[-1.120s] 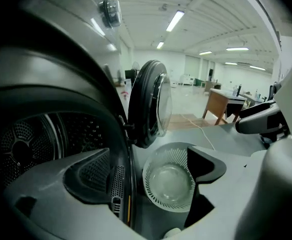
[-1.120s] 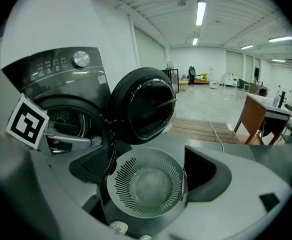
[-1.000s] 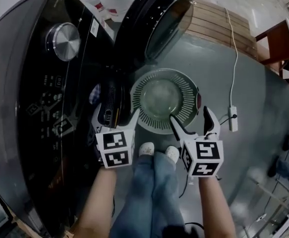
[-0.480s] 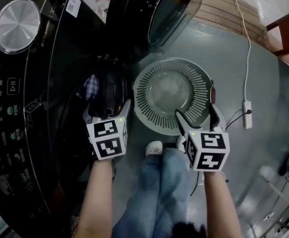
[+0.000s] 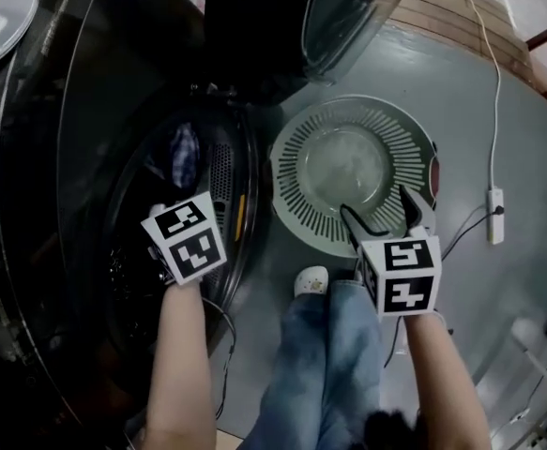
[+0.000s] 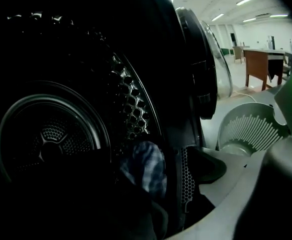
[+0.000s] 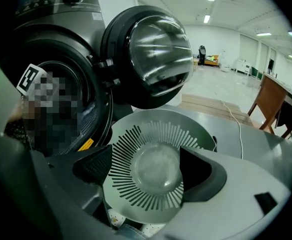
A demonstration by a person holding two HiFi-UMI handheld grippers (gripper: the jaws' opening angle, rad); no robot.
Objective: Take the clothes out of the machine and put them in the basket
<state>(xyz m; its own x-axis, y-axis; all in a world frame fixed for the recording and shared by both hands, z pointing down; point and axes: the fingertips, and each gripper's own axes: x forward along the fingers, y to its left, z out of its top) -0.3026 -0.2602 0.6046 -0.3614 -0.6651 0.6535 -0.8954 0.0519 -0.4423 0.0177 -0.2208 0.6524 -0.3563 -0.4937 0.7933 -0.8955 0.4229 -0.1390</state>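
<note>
Left gripper [image 5: 167, 209], jaws wide and empty, points into the machine's drum [image 6: 50, 139] toward checked clothes [image 6: 147, 166] near its mouth, while right gripper [image 5: 376, 209], jaws just narrowing on nothing, hovers over the empty basket [image 5: 288, 162]; reach step, next needs left closing on cloth.

jeans [image 5: 329, 364] blue | shoes [image 5: 311, 280] white | marker cubes [image 5: 400, 275] white, black squares | jaws black

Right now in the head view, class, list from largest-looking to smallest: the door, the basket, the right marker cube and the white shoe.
1. The door and the basket: about alike; the door is cut by the top edge, so unranked.
2. The right marker cube.
3. The shoe.
</note>
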